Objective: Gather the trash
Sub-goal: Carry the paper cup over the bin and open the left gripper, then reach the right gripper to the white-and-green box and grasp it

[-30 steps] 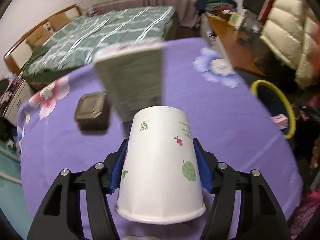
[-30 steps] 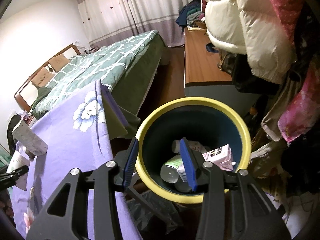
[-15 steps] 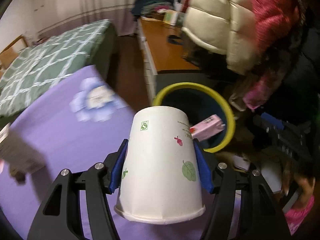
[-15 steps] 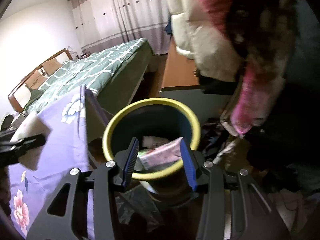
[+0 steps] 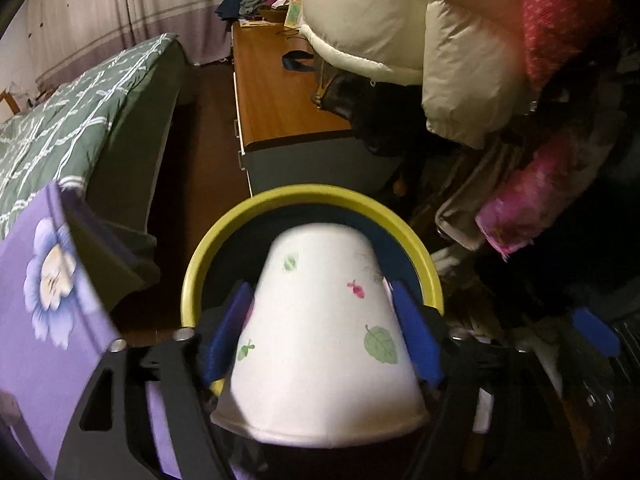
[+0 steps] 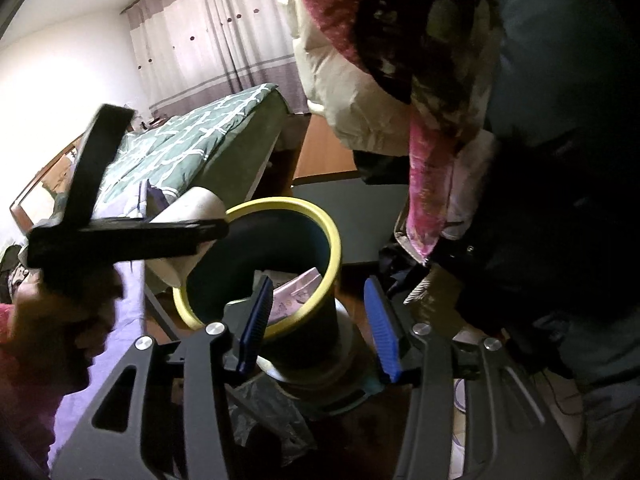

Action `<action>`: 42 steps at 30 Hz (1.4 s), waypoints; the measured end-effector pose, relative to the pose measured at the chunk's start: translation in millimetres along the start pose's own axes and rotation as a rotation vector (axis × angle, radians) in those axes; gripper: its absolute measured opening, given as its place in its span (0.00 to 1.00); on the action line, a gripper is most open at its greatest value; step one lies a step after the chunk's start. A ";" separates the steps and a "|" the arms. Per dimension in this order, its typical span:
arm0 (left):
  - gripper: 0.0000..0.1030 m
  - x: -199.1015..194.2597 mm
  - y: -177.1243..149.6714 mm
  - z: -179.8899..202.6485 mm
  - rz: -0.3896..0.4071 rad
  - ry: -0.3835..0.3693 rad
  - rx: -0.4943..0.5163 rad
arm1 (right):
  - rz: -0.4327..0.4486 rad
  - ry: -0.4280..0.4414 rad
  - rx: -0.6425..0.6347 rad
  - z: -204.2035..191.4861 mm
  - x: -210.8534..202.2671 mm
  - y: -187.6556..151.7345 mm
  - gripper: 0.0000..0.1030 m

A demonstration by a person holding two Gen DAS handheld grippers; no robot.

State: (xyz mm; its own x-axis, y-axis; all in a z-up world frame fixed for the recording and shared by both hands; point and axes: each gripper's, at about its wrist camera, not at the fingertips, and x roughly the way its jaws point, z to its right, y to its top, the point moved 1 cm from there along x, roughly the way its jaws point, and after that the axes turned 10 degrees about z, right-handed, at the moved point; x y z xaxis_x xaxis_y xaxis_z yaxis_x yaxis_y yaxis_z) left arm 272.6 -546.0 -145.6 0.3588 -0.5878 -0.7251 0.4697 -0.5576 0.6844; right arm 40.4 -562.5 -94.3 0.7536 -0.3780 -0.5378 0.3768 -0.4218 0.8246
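My left gripper [image 5: 322,332] is shut on a white paper cup [image 5: 324,344] printed with leaves and berries, held base forward over the near rim of the yellow-rimmed dark bin [image 5: 280,204]. In the right wrist view the same cup [image 6: 188,220] and left gripper [image 6: 132,236] hang over the bin's left rim [image 6: 316,220]. A pink carton [image 6: 296,292] and other trash lie inside. My right gripper [image 6: 318,320] is open and empty, just right of the bin.
The purple flowered tablecloth [image 5: 36,300] edge lies left of the bin. A green plaid bed [image 5: 72,108] and a wooden desk [image 5: 276,92] stand behind. Puffy coats [image 5: 400,28] and clothes hang right of the bin.
My left gripper has swung the cup from above the table to over the bin's rim. My right gripper has backed off to the right of the bin.
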 end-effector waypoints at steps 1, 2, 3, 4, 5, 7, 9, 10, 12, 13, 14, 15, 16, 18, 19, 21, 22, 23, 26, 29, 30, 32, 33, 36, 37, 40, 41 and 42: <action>0.82 6.4 2.9 -1.1 0.012 0.021 -0.002 | -0.002 -0.004 0.000 0.2 1.1 -0.4 0.46; 0.82 8.1 3.3 -3.5 0.016 0.029 -0.006 | -0.003 -0.005 0.000 0.0 1.9 -1.0 0.47; 0.82 9.6 4.1 -5.6 0.018 0.032 -0.012 | -0.005 -0.005 -0.001 -0.8 2.6 -1.4 0.47; 0.82 8.2 4.1 -9.4 0.019 0.033 -0.028 | -0.008 -0.003 -0.003 -2.5 3.1 -1.8 0.47; 0.82 1.8 3.1 -13.8 0.029 0.030 -0.045 | -0.009 0.000 -0.007 -4.9 3.4 -2.2 0.47; 0.82 -21.2 -0.1 -20.5 0.074 0.035 -0.048 | -0.012 0.006 -0.014 -9.7 5.1 -1.8 0.47; 0.82 -53.4 -6.0 -28.6 0.137 0.063 -0.042 | -0.014 0.018 -0.021 -16.8 6.5 -2.5 0.47; 0.82 -73.5 -10.5 -34.9 0.173 0.079 -0.052 | -0.014 0.028 -0.027 -22.0 6.6 -3.0 0.47; 0.85 -110.6 -21.7 -49.9 0.228 0.108 -0.084 | -0.013 0.051 -0.038 -34.4 6.9 -3.7 0.47; 0.85 -136.1 -32.7 -61.0 0.260 0.131 -0.106 | -0.013 0.067 -0.048 -43.0 6.9 -4.3 0.48; 0.86 -152.7 -40.1 -68.3 0.280 0.153 -0.119 | -0.014 0.084 -0.060 -52.7 7.1 -4.9 0.48; 0.87 -167.9 -47.8 -75.9 0.297 0.180 -0.130 | -0.015 0.096 -0.069 -59.8 7.1 -5.3 0.48; 0.87 -186.9 -59.4 -86.2 0.319 0.224 -0.144 | -0.016 0.113 -0.081 -69.3 7.5 -5.9 0.48; 0.88 -218.3 -82.2 -108.2 0.345 0.301 -0.178 | -0.017 0.144 -0.096 -87.4 8.6 -6.6 0.48; 0.88 -235.5 -95.8 -122.2 0.355 0.336 -0.208 | -0.016 0.164 -0.103 -98.0 9.5 -6.6 0.49; 0.88 -264.5 -122.0 -146.3 0.368 0.384 -0.269 | -0.016 0.201 -0.122 -118.9 10.3 -6.1 0.49; 0.88 -283.1 -140.3 -162.0 0.371 0.427 -0.304 | -0.018 0.222 -0.139 -132.6 10.6 -6.3 0.49; 0.88 -295.0 -151.8 -170.5 0.374 0.453 -0.320 | -0.020 0.242 -0.154 -145.0 10.4 -6.5 0.49; 0.88 -337.5 -191.9 -201.4 0.392 0.580 -0.384 | -0.024 0.333 -0.192 -192.2 9.0 -7.1 0.49; 0.88 -371.3 -225.9 -228.9 0.409 0.672 -0.453 | -0.002 0.422 -0.218 -246.2 3.8 -5.5 0.56; 0.88 -380.5 -236.3 -236.8 0.415 0.694 -0.471 | 0.011 0.455 -0.223 -265.6 1.4 -4.9 0.60; 0.89 -392.6 -251.8 -248.1 0.421 0.726 -0.490 | 0.038 0.517 -0.230 -303.9 -2.5 -5.6 0.68; 0.89 -396.5 -257.5 -253.5 0.422 0.737 -0.495 | 0.048 0.538 -0.232 -323.6 -2.9 -6.4 0.71; 0.89 -405.1 -275.1 -270.2 0.423 0.730 -0.524 | 0.067 0.574 -0.241 -378.8 1.7 -12.9 0.81; 0.89 -407.7 -281.8 -278.0 0.424 0.717 -0.540 | 0.065 0.577 -0.248 -397.1 6.3 -16.5 0.82; 0.89 -407.3 -292.6 -286.8 0.422 0.689 -0.565 | 0.049 0.556 -0.259 -440.4 27.3 -25.9 0.85; 0.89 -407.0 -295.4 -288.9 0.424 0.678 -0.572 | 0.044 0.546 -0.265 -449.9 32.5 -28.4 0.85; 0.89 -406.8 -297.5 -291.2 0.427 0.671 -0.577 | 0.047 0.519 -0.271 -461.1 39.7 -32.0 0.85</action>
State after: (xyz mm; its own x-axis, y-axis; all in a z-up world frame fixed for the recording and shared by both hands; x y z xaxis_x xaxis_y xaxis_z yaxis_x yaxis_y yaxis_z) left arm 221.8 29.7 -76.3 0.8900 -0.1189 -0.4401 0.4518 0.1009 0.8864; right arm 306.6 -184.1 -61.2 0.9123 0.0904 -0.3993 0.4091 -0.1631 0.8978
